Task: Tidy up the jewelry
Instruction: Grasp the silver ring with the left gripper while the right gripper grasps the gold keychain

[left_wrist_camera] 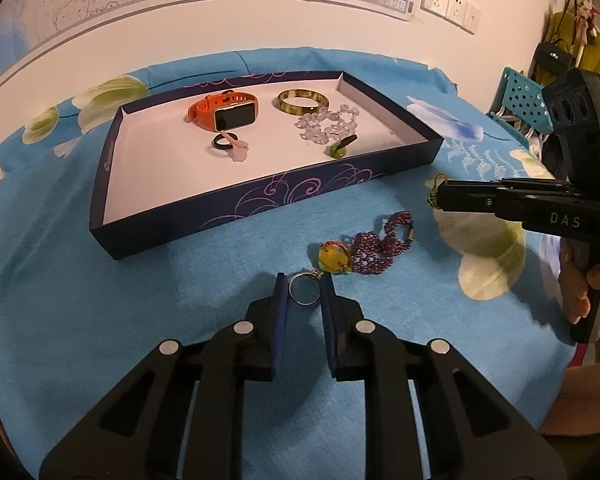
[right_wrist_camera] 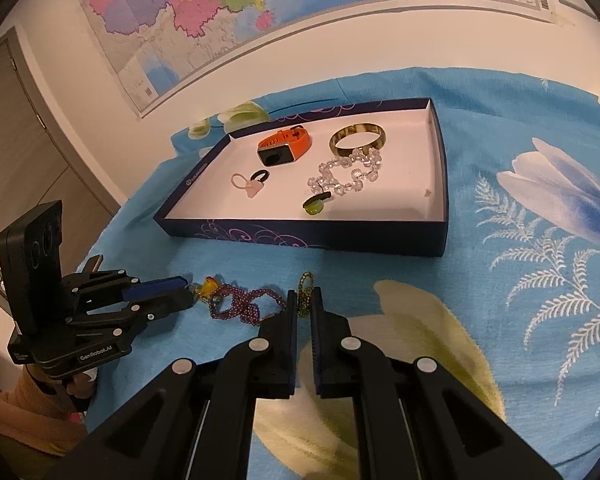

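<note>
Jewelry half sorted, two pieces in your grips

Jewelry goes in the box (left_wrist_camera: 112,168) so it stays together. The orange watch (left_wrist_camera: 224,112), bangle (left_wrist_camera: 303,100) and clear beads (left_wrist_camera: 328,122) already lie near its far edge.

Your left gripper (left_wrist_camera: 305,290) has closed around the key ring (left_wrist_camera: 305,292) of the yellow charm (left_wrist_camera: 332,258), which sits on the blue cloth (left_wrist_camera: 100,300) just outside the box's near edge. You hold the ring because it is easy to pinch.

Your right gripper (right_wrist_camera: 304,302) is squeezed shut on the small green chain (right_wrist_camera: 306,294). The purple bead bracelet (right_wrist_camera: 240,304) waits between them on the cloth.
</note>
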`<state>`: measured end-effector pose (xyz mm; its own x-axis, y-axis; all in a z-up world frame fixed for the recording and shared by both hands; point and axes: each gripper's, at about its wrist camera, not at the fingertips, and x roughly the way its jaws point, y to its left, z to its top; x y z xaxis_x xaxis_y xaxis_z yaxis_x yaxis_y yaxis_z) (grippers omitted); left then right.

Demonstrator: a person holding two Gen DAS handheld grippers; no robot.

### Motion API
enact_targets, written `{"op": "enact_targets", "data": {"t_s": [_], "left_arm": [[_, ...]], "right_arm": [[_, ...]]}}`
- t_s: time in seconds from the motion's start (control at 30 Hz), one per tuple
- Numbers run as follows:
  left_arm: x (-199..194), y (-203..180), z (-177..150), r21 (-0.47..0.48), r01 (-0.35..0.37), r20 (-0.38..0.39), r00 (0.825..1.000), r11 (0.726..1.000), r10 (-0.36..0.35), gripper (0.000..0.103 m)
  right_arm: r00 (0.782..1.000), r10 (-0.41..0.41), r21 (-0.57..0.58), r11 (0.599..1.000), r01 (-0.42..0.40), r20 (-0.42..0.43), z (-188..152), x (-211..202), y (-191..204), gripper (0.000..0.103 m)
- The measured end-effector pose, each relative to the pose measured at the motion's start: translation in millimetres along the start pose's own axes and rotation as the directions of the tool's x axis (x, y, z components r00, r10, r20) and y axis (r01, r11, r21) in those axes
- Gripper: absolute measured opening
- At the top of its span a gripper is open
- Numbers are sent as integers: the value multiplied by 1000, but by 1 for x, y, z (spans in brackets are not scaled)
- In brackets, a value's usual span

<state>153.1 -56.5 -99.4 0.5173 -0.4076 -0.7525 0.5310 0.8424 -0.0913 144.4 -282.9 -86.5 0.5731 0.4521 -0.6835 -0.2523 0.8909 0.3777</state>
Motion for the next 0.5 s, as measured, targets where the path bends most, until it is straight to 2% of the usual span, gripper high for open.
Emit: {"op": "enact_targets", "data": {"t_s": [0.5], "left_arm": [[-35,2,18,-22,17,103,995,1000,-14,17]], "right_arm": [[999,12,-31,999,-11,41,11,-11,11,5]]}}
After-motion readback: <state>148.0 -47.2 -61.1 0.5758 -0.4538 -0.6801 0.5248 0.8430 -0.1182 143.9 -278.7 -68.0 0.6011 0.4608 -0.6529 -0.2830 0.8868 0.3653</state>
